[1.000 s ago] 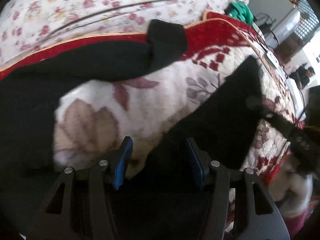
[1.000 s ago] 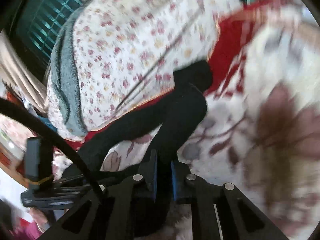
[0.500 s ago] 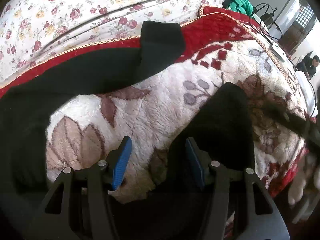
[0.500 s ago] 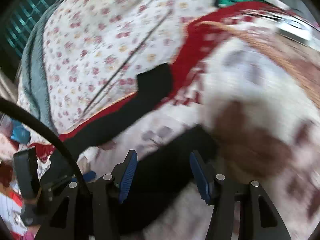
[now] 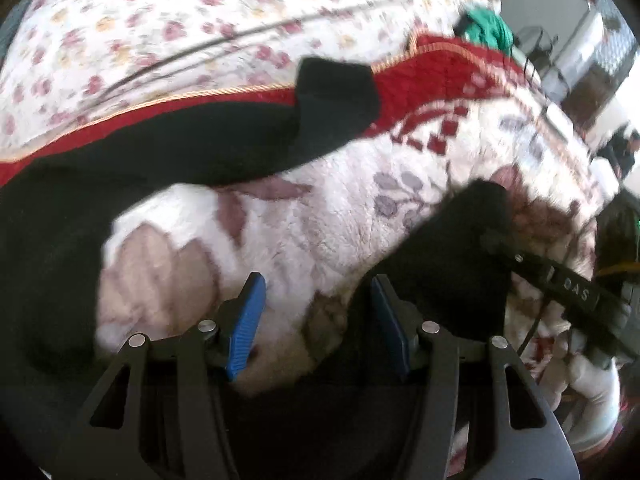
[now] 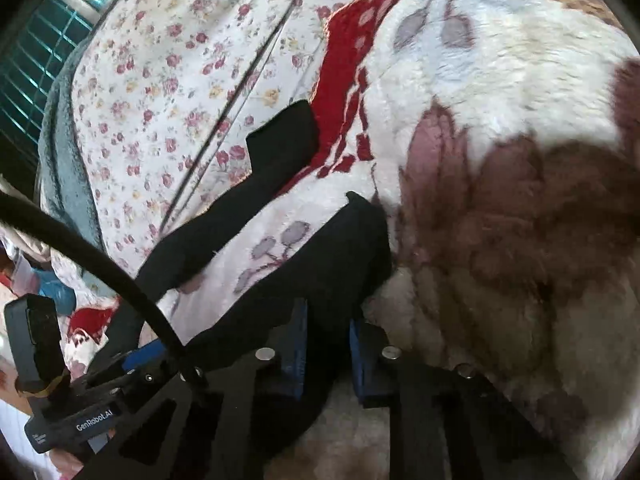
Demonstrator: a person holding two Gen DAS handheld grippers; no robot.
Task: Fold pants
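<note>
Black pants lie spread on a fluffy white, red and brown blanket. One leg runs toward the far red border, the other leg lies to the right. My left gripper is open above the crotch area, its blue pads apart with blanket between them. In the right wrist view my right gripper is shut on the near pant leg, close to its cuff. The other leg stretches away to the left. The left gripper also shows in the right wrist view at the bottom left.
A floral sheet covers the bed beyond the blanket. A green cloth lies at the far right corner. A grey blanket edge and a teal window grille are at the left.
My right gripper was shut on the leg, opened half a second ago, and has closed again on the near leg by its cuff. The left gripper stayed open and shifted slightly.
</note>
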